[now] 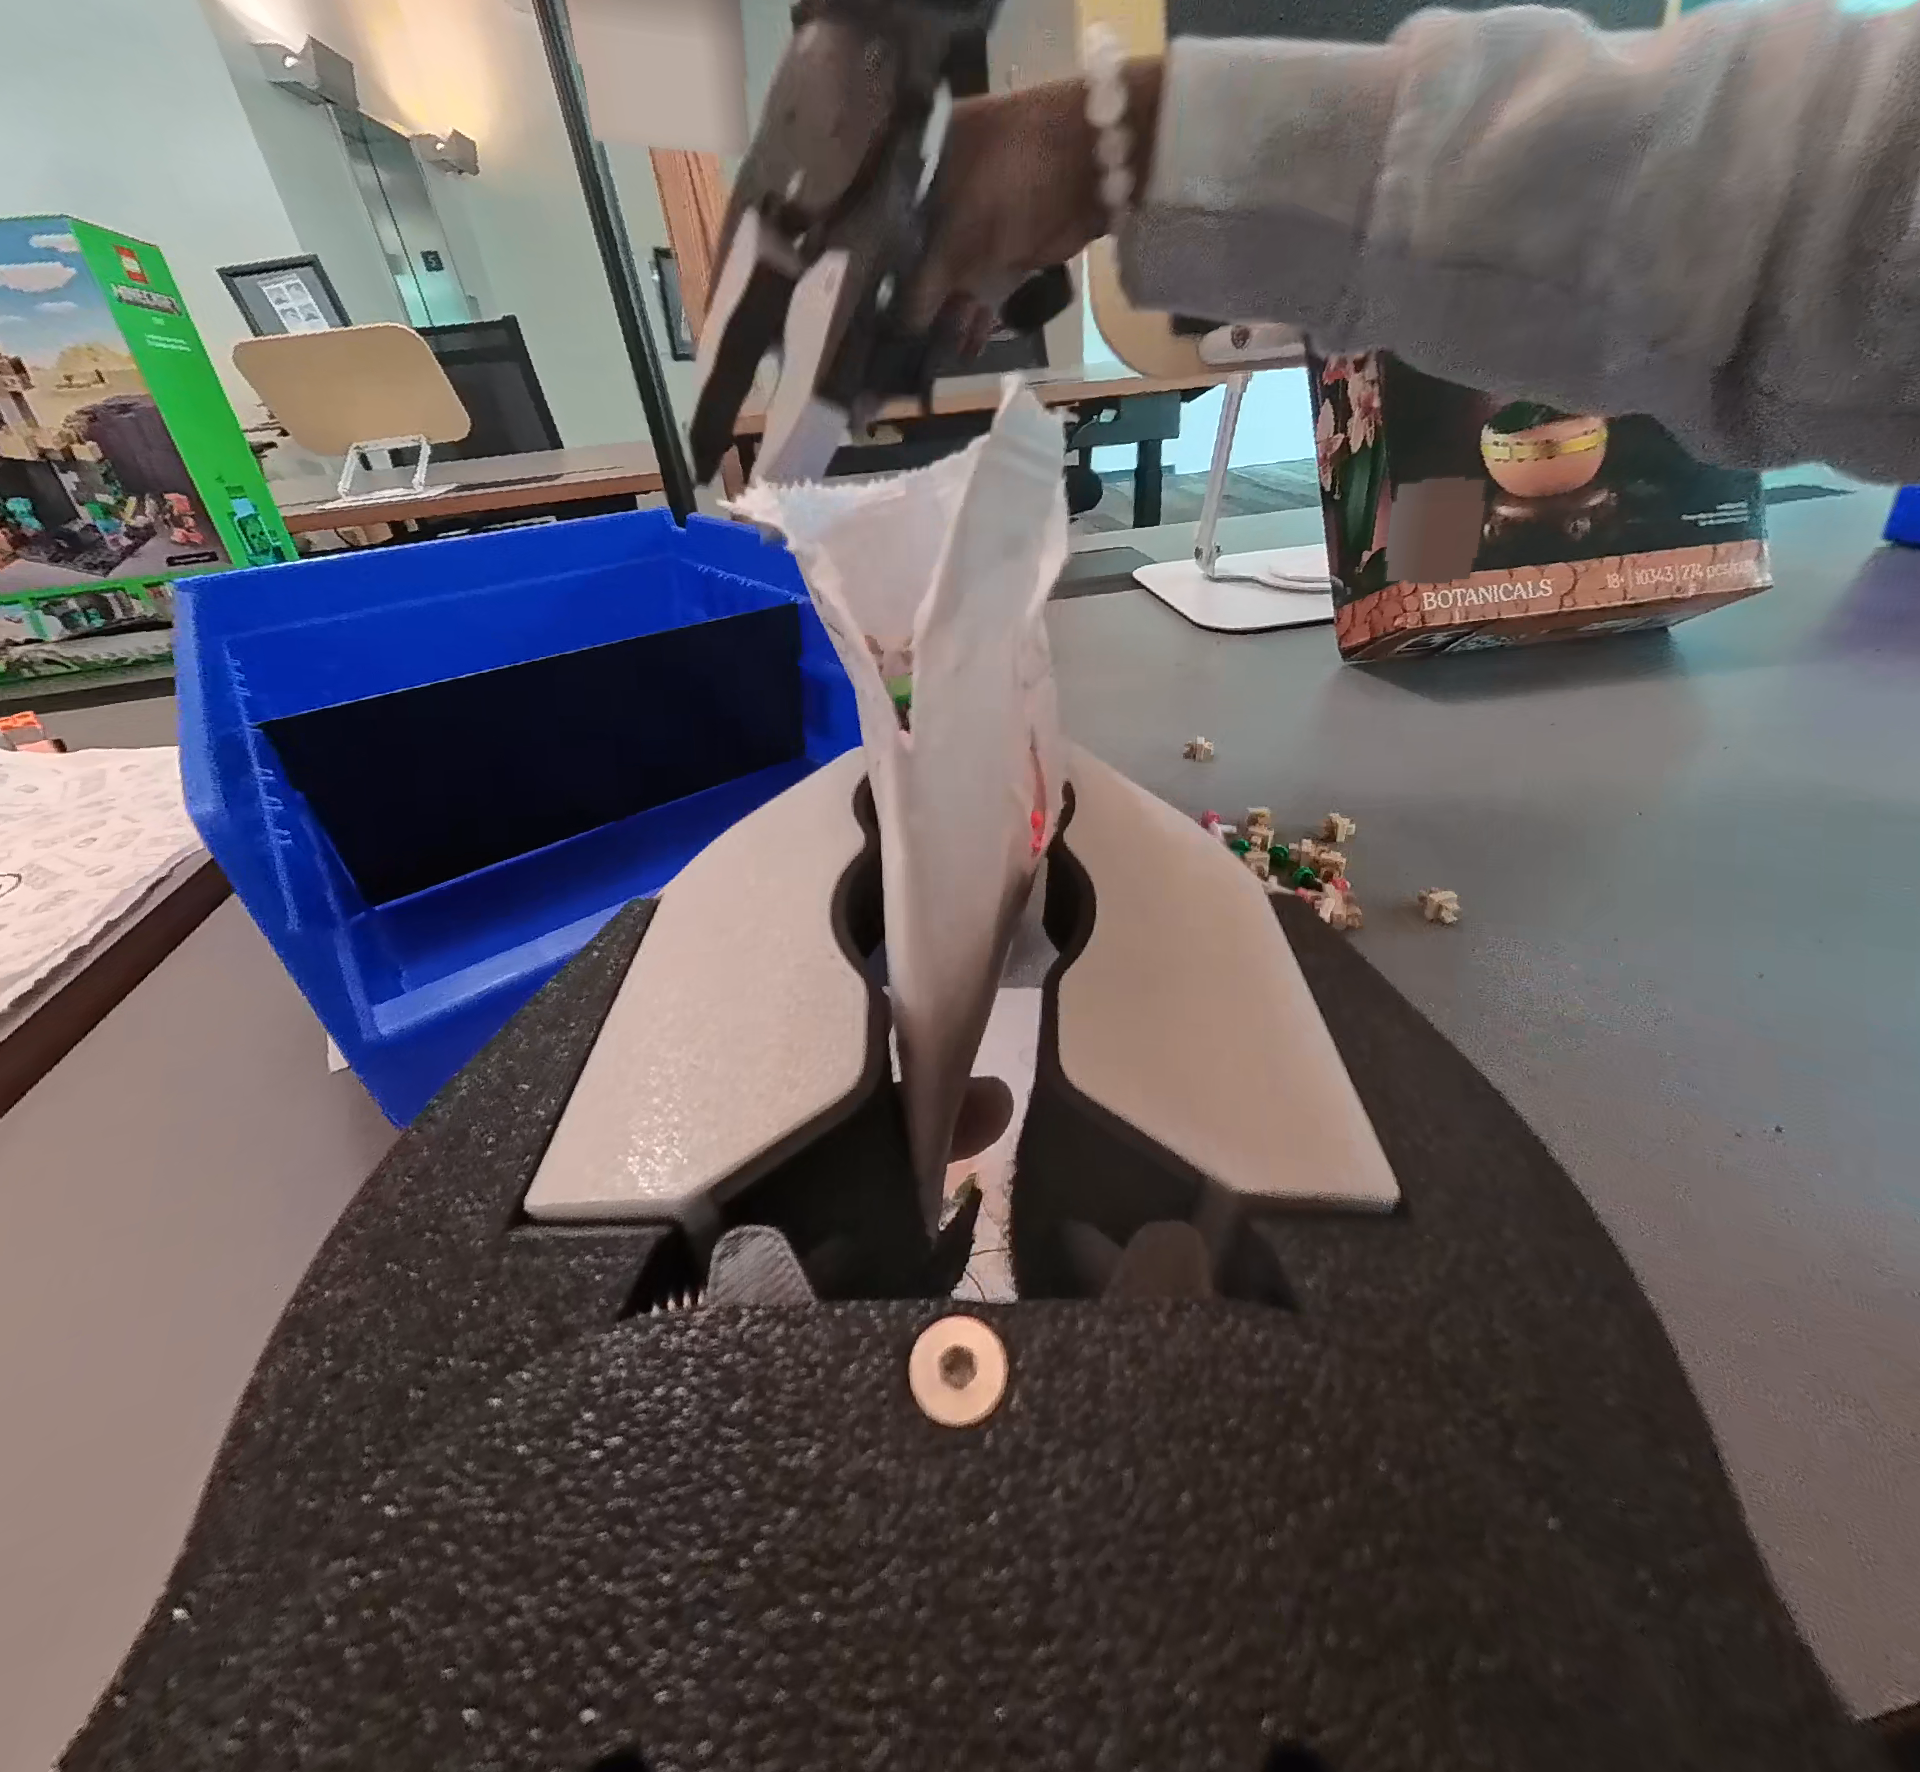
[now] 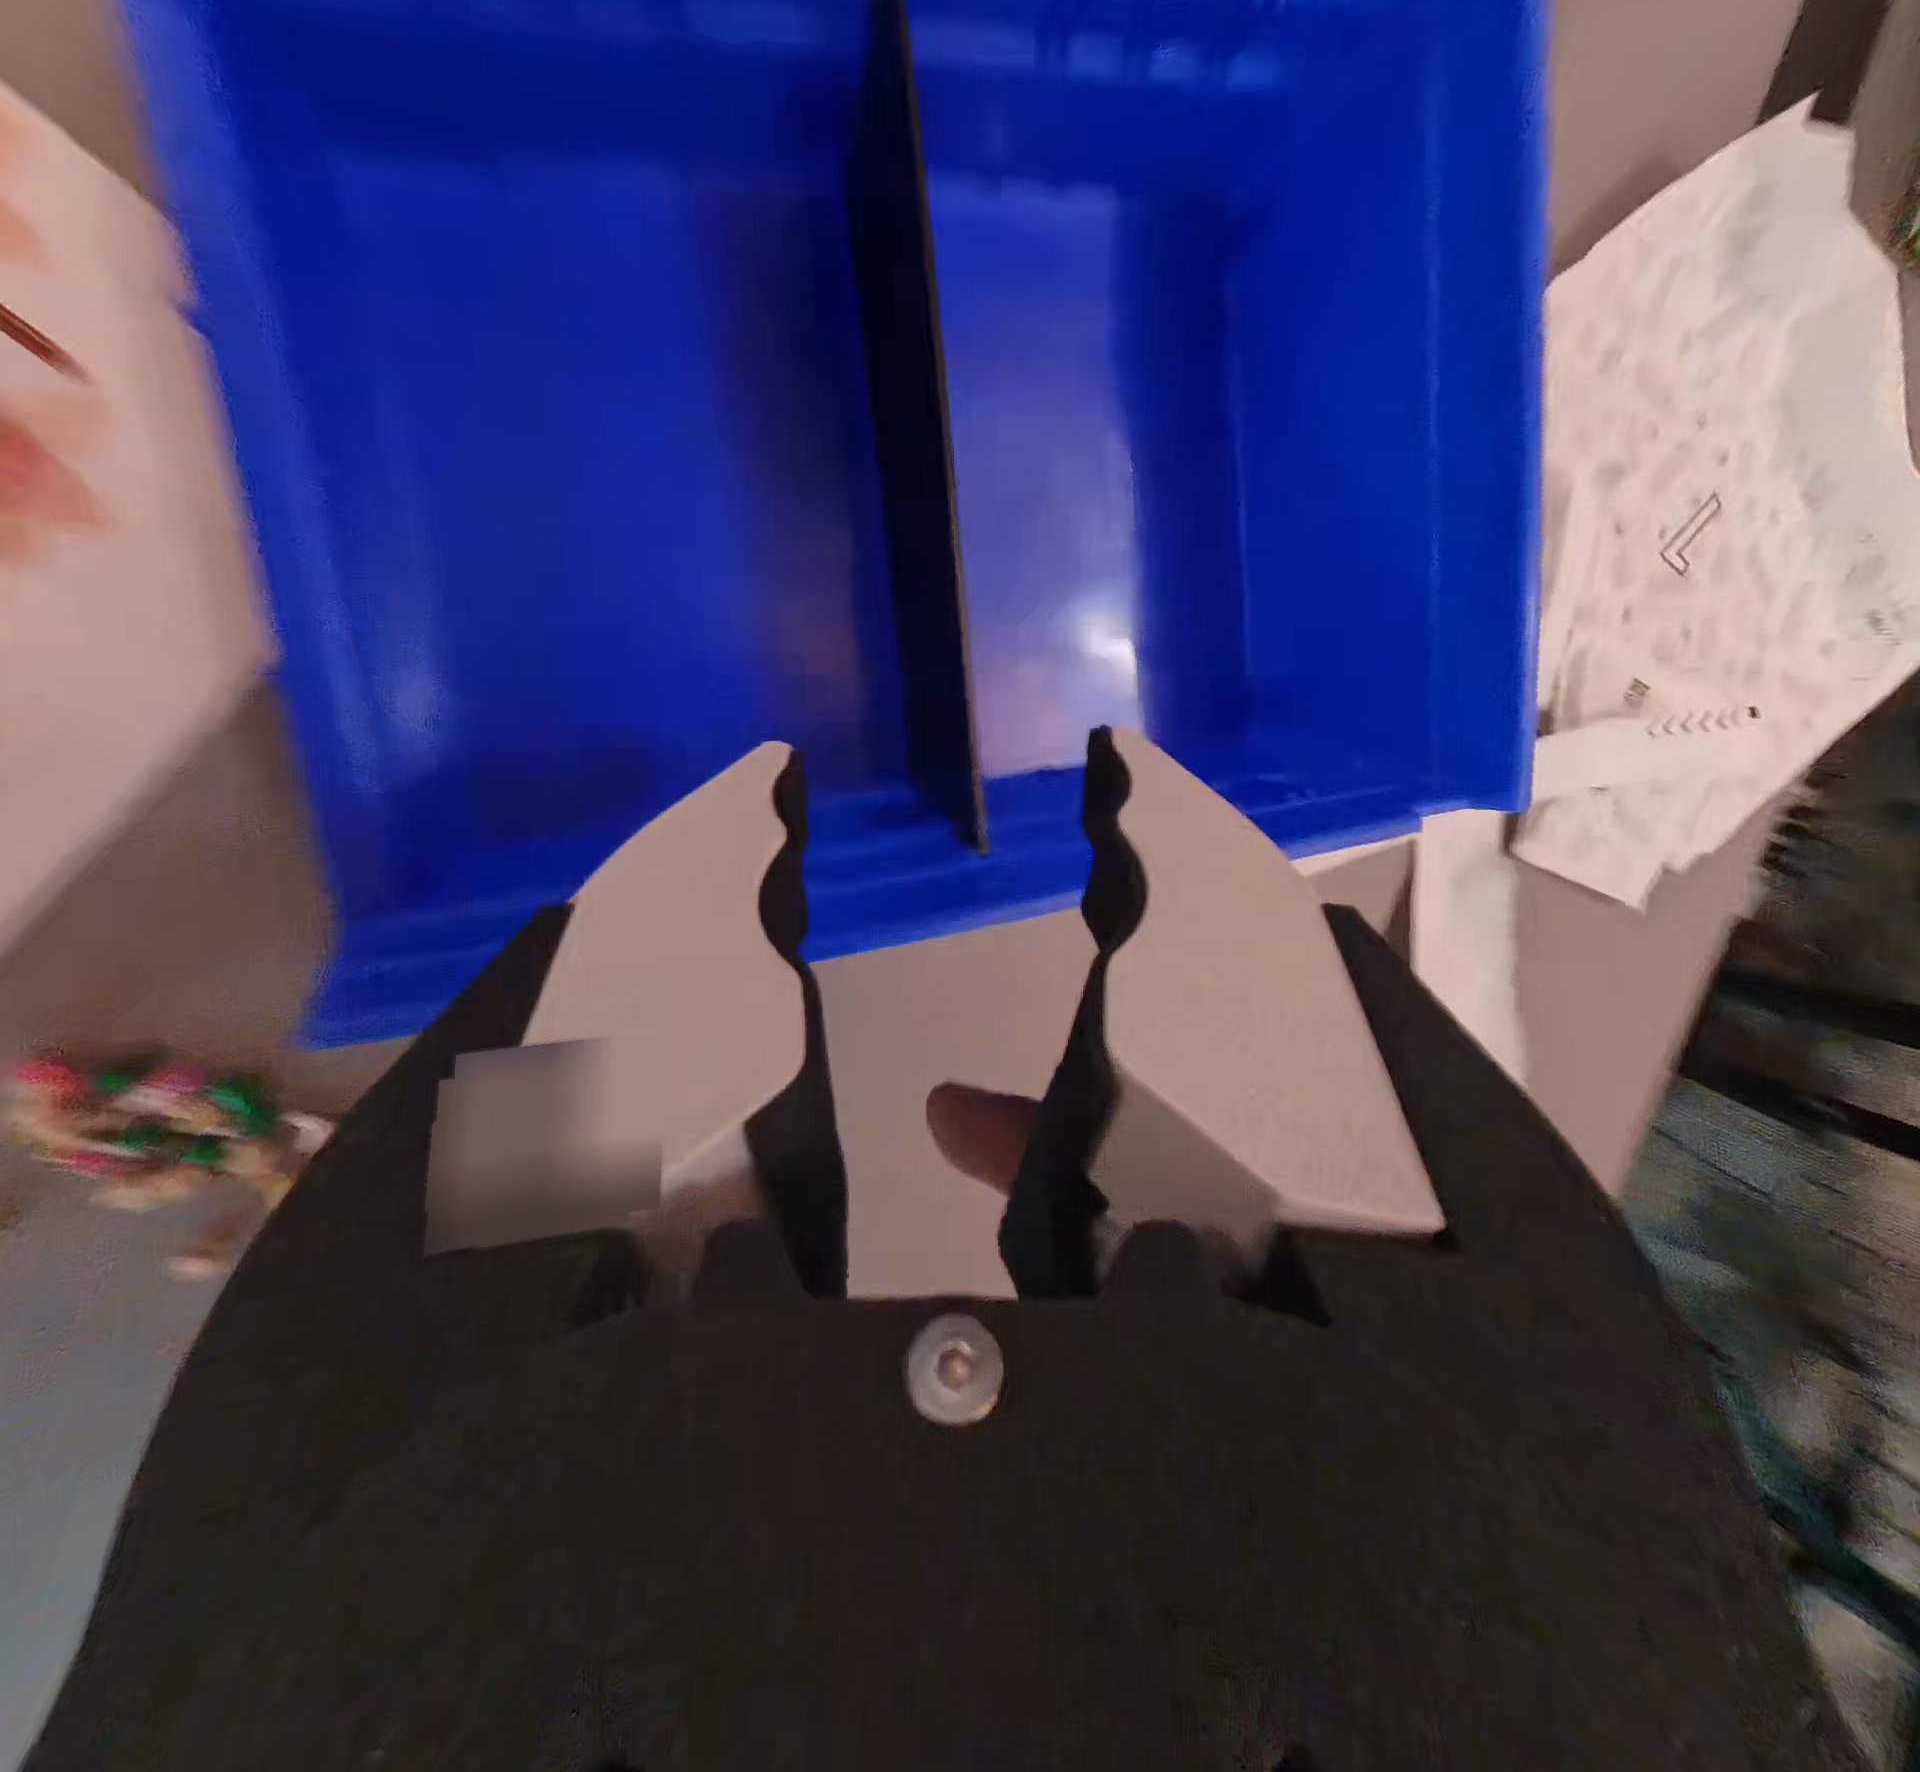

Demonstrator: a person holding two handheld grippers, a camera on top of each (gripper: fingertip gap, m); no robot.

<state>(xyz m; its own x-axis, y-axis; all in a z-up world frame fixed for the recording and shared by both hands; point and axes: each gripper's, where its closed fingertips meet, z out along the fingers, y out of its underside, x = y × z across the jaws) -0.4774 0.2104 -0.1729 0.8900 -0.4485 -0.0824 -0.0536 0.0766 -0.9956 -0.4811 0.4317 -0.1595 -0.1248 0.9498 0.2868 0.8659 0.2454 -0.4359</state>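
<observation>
Left wrist view: left gripper (image 1: 961, 823) clamps white paper bag (image 1: 956, 683), bag upright above grey tabletop (image 1: 1558, 995). Right gripper (image 1: 764, 449) near bag's torn top, jaws apart, touch unclear. Blue bin (image 1: 312, 787) just left; small loose pieces (image 1: 1288, 855) right. Dark box (image 1: 1538, 527) toward far edge.

Right wrist view: right gripper (image 2: 940, 787) jaws wide, nothing held, over blue bin (image 2: 623, 372) with black divider (image 2: 914, 434). Printed paper (image 2: 1704, 527) right.
</observation>
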